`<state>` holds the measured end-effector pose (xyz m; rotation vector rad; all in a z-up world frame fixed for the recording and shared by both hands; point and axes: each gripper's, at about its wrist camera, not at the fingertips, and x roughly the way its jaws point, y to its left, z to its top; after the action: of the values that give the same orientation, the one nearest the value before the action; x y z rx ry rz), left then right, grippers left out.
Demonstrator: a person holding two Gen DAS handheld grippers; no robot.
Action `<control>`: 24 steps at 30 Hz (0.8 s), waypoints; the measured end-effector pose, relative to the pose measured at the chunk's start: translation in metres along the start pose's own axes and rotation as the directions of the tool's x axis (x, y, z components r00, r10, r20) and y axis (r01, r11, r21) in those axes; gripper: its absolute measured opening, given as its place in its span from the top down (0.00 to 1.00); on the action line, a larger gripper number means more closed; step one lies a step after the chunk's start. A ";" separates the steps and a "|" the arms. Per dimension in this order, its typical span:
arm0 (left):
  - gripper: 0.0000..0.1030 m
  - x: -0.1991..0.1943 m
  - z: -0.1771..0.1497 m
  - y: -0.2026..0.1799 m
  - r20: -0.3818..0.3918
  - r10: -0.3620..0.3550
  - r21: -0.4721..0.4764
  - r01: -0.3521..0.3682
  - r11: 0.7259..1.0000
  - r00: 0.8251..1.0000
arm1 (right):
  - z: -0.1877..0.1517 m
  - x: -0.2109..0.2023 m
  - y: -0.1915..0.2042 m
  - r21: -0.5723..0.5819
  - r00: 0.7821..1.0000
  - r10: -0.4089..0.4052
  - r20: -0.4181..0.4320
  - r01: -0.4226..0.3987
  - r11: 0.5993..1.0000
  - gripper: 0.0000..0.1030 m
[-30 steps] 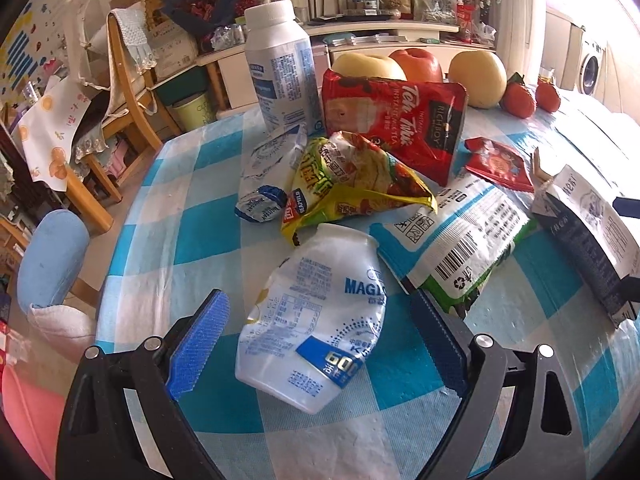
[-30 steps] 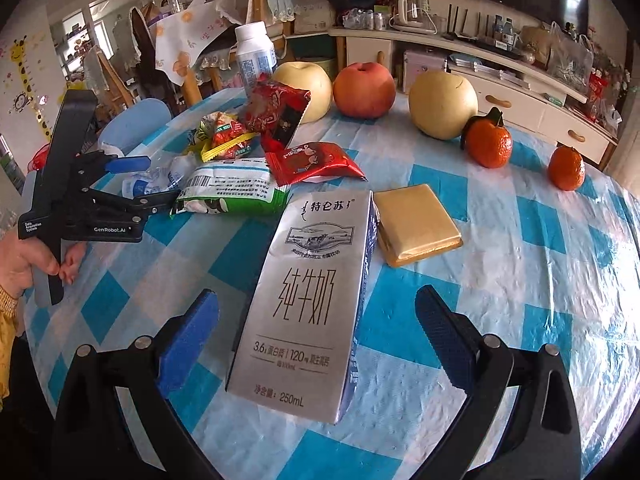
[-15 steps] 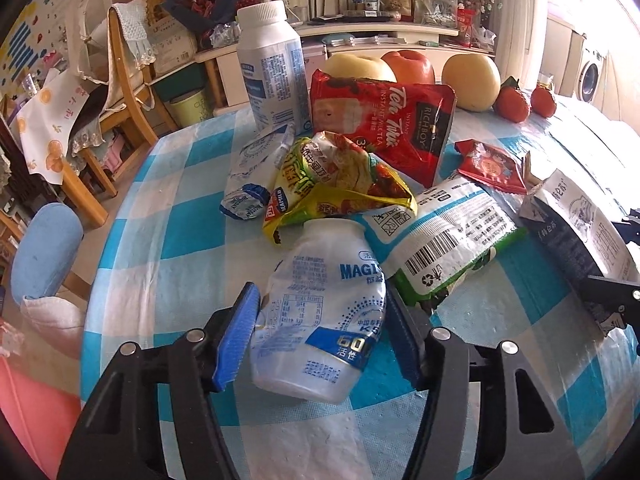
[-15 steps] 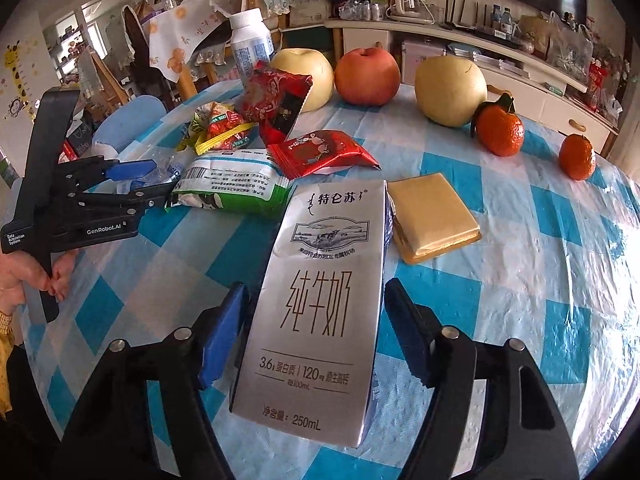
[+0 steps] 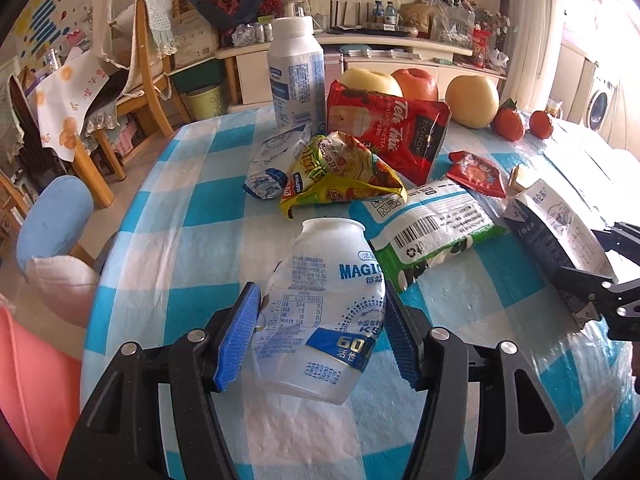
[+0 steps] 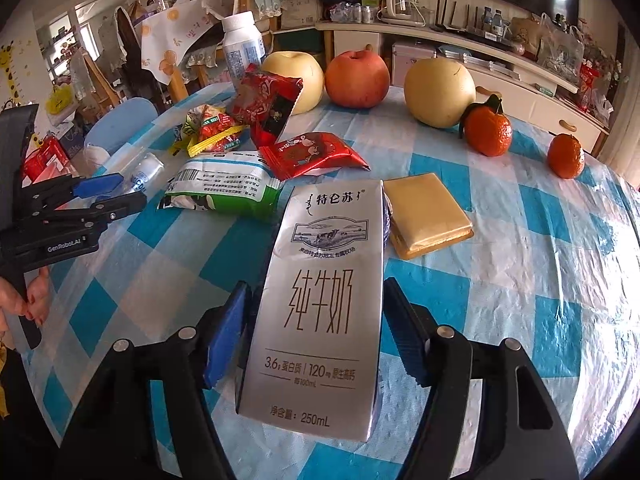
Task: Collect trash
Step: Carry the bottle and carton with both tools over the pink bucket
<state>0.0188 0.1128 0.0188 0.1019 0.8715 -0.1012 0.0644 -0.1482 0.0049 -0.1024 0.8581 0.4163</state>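
Two claws, each holding one piece of trash. Your left claw [image 5: 320, 332] is clamped on a crushed yogurt bottle [image 5: 324, 304], blue pads pressed to both of its sides; the bottle is dented, its neck points to 12 o'clock and its mouth cannot be seen, so you cannot tell what is inside. Your right claw [image 6: 316, 332] grips a milk carton [image 6: 324, 308] lying flat on the surface [image 6: 540, 280], silver face up, both pads against its long edges. The carton looks flattened; its contents are hidden.

From the left wrist view, the rest of the trash sits at 12 o'clock beyond the bottle: a yellow snack bag [image 5: 340, 178], torn open and crumpled, a red milk-tea pouch [image 5: 392, 128] leaning behind it, and a white plastic wrapper [image 5: 276, 160] at 11 o'clock. A green-and-white bag [image 5: 432, 232] lies at 1 o'clock, just beside the yogurt bottle, with a small red packet [image 5: 476, 172] past it. A capped white bottle [image 5: 296, 76] stands upright at the far edge.

In the right wrist view, a tan packet [image 6: 428, 216] touches the carton's upper right corner at 1 o'clock. Two pears, an apple [image 6: 356, 76] and two tangerines line the far side from 11 to 2 o'clock.
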 end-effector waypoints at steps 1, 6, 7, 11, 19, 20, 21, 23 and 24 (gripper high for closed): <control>0.40 -0.003 -0.002 0.000 0.002 -0.001 -0.004 0.001 1.000 1.000 | 0.000 0.000 0.000 0.001 1.000 -0.002 0.001 0.002 1.000 0.35; 0.40 -0.021 -0.015 -0.001 0.021 -0.009 -0.031 0.010 0.999 1.000 | -0.001 -0.006 0.004 -0.002 0.999 -0.025 0.024 0.025 1.000 0.35; 0.40 -0.024 -0.017 0.000 0.022 -0.009 -0.043 0.010 0.999 1.000 | -0.001 -0.008 0.004 -0.003 0.999 -0.026 0.029 0.026 1.000 0.35; 0.40 -0.040 -0.023 0.009 0.038 -0.001 -0.089 0.004 0.996 0.999 | -0.002 -0.014 0.009 -0.009 0.998 -0.027 0.054 0.028 1.000 0.35; 0.40 -0.070 -0.028 0.042 0.059 0.088 -0.156 -0.078 0.985 0.994 | -0.006 -0.019 0.034 -0.053 0.997 0.003 0.077 0.001 0.999 0.35; 0.40 -0.075 -0.028 0.048 0.065 0.099 -0.168 -0.087 0.982 0.993 | -0.006 -0.021 0.039 -0.055 0.997 0.012 0.082 -0.007 0.998 0.35; 0.40 -0.078 -0.028 0.054 0.069 0.112 -0.179 -0.098 0.979 0.991 | -0.006 -0.022 0.043 -0.055 0.996 0.022 0.087 -0.017 0.998 0.35; 0.40 -0.085 -0.027 0.063 0.076 0.135 -0.192 -0.119 0.974 0.988 | -0.005 -0.026 0.053 -0.056 0.994 0.039 0.100 -0.033 0.998 0.35; 0.40 -0.089 -0.027 0.069 0.081 0.151 -0.203 -0.132 0.970 0.985 | -0.005 -0.027 0.058 -0.057 0.993 0.045 0.105 -0.039 0.998 0.35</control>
<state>-0.0498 0.1892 0.0728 -0.0261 0.7720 0.1130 0.0222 -0.1050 0.0266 -0.1121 0.7448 0.4811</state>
